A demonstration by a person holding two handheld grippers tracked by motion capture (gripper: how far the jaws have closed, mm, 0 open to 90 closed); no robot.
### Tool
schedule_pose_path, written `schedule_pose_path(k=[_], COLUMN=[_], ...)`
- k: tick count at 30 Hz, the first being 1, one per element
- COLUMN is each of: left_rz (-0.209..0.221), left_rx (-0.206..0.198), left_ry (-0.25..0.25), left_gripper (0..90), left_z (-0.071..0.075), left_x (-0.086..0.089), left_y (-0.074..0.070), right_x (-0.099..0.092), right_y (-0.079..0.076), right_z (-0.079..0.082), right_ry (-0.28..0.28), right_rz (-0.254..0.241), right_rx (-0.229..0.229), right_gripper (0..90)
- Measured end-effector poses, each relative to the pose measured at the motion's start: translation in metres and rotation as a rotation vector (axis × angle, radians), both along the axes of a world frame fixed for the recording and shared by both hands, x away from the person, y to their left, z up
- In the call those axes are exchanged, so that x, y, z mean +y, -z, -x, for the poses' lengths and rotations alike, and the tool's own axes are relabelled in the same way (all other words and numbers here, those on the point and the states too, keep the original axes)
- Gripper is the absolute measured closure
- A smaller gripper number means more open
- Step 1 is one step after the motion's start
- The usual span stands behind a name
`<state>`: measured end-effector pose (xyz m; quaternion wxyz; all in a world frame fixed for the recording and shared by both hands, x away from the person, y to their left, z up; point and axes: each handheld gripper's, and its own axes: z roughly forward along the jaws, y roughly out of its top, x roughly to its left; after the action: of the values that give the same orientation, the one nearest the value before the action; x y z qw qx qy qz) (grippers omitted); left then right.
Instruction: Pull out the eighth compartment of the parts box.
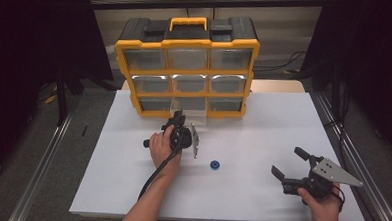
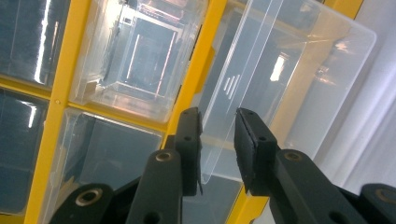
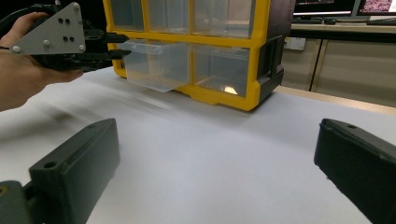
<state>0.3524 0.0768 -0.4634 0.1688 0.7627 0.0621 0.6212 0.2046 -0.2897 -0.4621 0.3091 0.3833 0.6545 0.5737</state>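
A yellow and black organizer (image 1: 187, 42) with clear drawers stands at the back of the white table (image 1: 263, 128). Its bottom middle drawer (image 1: 196, 112) is pulled partway out. My left gripper (image 1: 179, 116) reaches to that drawer's front. In the left gripper view the clear handle lip of the drawer (image 2: 289, 70) fills the narrow gap of the left gripper (image 2: 218, 140), both jaws against it. The right gripper view shows the drawer (image 3: 154, 65) and the left gripper (image 3: 119, 45) from the side. My right gripper (image 1: 286, 160) hovers at the front right, wide open and empty (image 3: 215, 154).
A small blue ring-shaped part (image 1: 215, 165) lies on the table between the two hands. The organizer's other drawers (image 1: 186, 57) sit pushed in. Metal rails (image 1: 47, 154) run along both sides of the table, with dark curtains beyond.
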Motion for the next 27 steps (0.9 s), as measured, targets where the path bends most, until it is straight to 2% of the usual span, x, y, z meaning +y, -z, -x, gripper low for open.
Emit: schedule_pose_path(k=[8,9,10,11,12,17,20,23,24,25,27], left_rz=[-0.002,-0.042,-0.013,-0.036,-0.004,0.000,0.002,-0.020,-0.008,-0.015,0.005], left_rx=[0.007,0.011,0.011,0.012,0.007,0.019,0.009,0.017,0.014,0.006,0.016], left_ry=[-0.005,-0.022,-0.005,-0.022,-0.001,-0.010,-0.002,-0.014,-0.001,0.002,-0.002], left_gripper=[71.8,71.8,71.8,71.7,71.7,71.3,71.4,71.4,71.3,71.3,71.0], left_z=[-0.0001,0.0004,-0.0008,0.0002,-0.0006,-0.0001,-0.0002,0.0009,0.0005,0.0009,0.0020], left_x=[-0.0008,0.0000,-0.0001,-0.0001,-0.0011,-0.0011,-0.0014,-0.0018,-0.0023,-0.0030,-0.0034], left_y=[0.0011,-0.0013,0.0009,-0.0003,0.0018,0.0018,0.0020,0.0010,0.0018,0.0015,0.0029], right_x=[0.0003,0.0004,0.0003,0.0003,0.0003,0.0005,0.0006,0.0005,0.0006,0.0006,0.0006], right_y=[0.0000,-0.0001,-0.0001,-0.0001,-0.0001,0.0000,-0.0001,-0.0001,-0.0001,-0.0001,-0.0002], right_z=[0.0000,0.0001,0.0001,0.0001,0.0000,0.0000,0.0001,0.0001,0.0002,0.0000,0.0000], right_ry=[0.001,0.001,0.001,0.002,0.002,0.002,0.003,0.004,0.004,0.003,0.002], right_rz=[0.001,0.001,0.002,0.002,0.001,0.004,0.005,0.004,0.004,0.004,0.005], right_rx=[0.001,0.001,0.000,-0.001,0.000,0.002,0.001,0.001,0.002,0.001,-0.001], right_gripper=[0.0,0.0,0.0,0.0,0.0,0.0,0.0,0.0,0.0,0.0,0.0])
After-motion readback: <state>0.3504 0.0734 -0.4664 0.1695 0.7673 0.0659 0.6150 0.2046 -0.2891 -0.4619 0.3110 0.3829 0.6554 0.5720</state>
